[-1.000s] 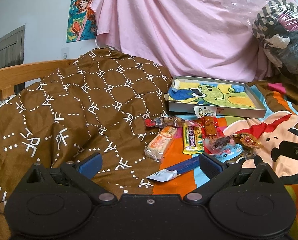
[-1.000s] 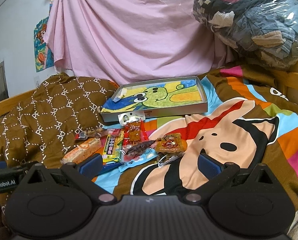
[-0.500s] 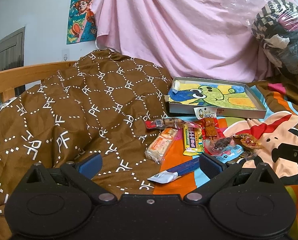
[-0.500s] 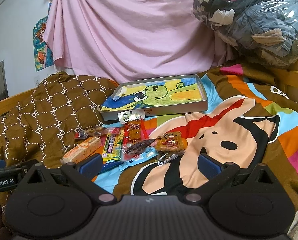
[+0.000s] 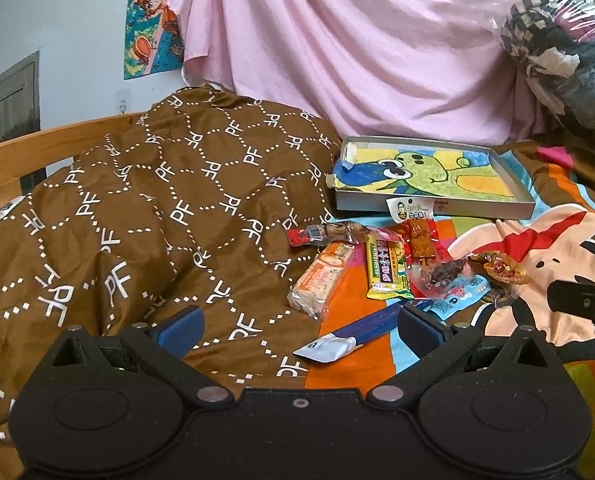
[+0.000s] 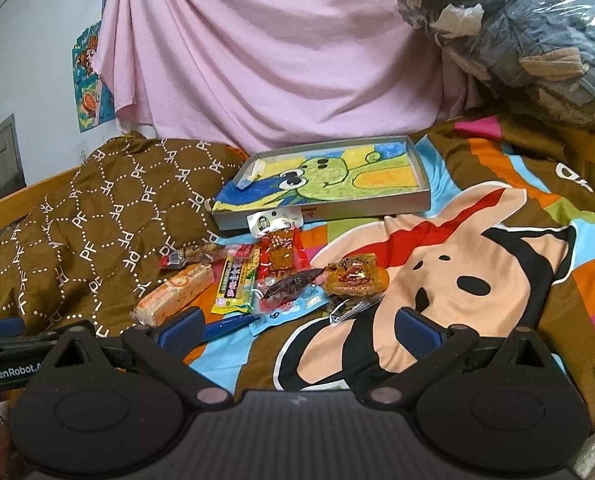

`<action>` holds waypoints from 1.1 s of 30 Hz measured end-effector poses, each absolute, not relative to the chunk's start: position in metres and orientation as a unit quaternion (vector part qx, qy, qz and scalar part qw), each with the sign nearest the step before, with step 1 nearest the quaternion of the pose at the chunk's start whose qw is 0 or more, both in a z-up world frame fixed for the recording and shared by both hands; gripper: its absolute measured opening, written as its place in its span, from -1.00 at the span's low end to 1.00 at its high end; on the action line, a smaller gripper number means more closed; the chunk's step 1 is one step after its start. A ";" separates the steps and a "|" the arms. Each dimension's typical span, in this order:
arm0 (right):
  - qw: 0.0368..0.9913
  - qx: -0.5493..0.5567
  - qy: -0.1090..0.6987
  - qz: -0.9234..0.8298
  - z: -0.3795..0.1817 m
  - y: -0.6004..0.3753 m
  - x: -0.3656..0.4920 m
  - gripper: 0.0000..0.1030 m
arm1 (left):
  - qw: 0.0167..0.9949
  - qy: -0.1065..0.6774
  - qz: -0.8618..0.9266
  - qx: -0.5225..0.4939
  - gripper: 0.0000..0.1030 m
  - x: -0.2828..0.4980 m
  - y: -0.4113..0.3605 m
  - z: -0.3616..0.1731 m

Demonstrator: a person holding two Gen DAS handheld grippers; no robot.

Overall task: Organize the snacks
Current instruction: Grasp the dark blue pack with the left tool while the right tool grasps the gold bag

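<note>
Pink sheet (image 5: 361, 52): hangs across the back wall, behind the bed.
Brown quilt (image 5: 137, 208): heaped on the left of the bed, white "PF" lattice print; its edge reaches the snacks.
Cartoon bedspread (image 6: 477, 264): covers the right of the bed, monkey face in bold colours; carries the tray and most of the snacks.
Bag of clothes (image 6: 521, 36): clear plastic, stuffed full, upper right corner behind the bed.
Tray (image 6: 325, 206): shallow grey box with a green cartoon drawing on its floor, at the far side of the bedspread, just behind the snacks.
Left gripper (image 5: 297, 326): low over the quilt edge, blue fingers (image 5: 179, 326) spread wide with nothing between them.
Right gripper (image 6: 297, 326): low over the bedspread, fingers (image 6: 417, 330) spread wide, nothing held.
Snacks, general: loose cluster between quilt and monkey face, in front of the tray, none inside it.
Orange bar (image 5: 323, 276): nearest the quilt, lying lengthwise.
Yellow pack (image 5: 385, 270): just right of the orange bar.
Red pack (image 5: 415, 236): white header touching the tray's front wall.
Blue stick (image 5: 353, 332): nearest the left gripper, white end toward the camera.
Brown candy (image 6: 355, 278): right edge of the cluster.
</note>
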State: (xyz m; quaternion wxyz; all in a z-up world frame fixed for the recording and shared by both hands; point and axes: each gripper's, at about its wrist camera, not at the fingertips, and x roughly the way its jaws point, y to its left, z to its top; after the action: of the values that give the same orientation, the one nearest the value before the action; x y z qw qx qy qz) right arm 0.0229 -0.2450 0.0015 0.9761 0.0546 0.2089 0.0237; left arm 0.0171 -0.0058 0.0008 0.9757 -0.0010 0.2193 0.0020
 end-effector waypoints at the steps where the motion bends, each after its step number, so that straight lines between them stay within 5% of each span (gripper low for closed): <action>1: 0.975 0.051 0.216 0.022 0.002 -0.245 0.026 1.00 | 0.975 0.221 0.000 0.000 0.99 0.019 -0.006 0.001; 33: 0.951 -0.064 0.271 0.138 -0.001 -0.270 0.136 1.00 | 0.912 0.308 -0.242 0.123 0.99 0.144 -0.055 -0.023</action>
State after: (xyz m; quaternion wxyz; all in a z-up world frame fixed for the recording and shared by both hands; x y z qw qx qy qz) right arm 0.1364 -0.2696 -0.0006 0.9506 -0.0643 0.2708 0.1377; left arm 0.1440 -0.0554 -0.0232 0.9118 0.1227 0.3085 -0.2417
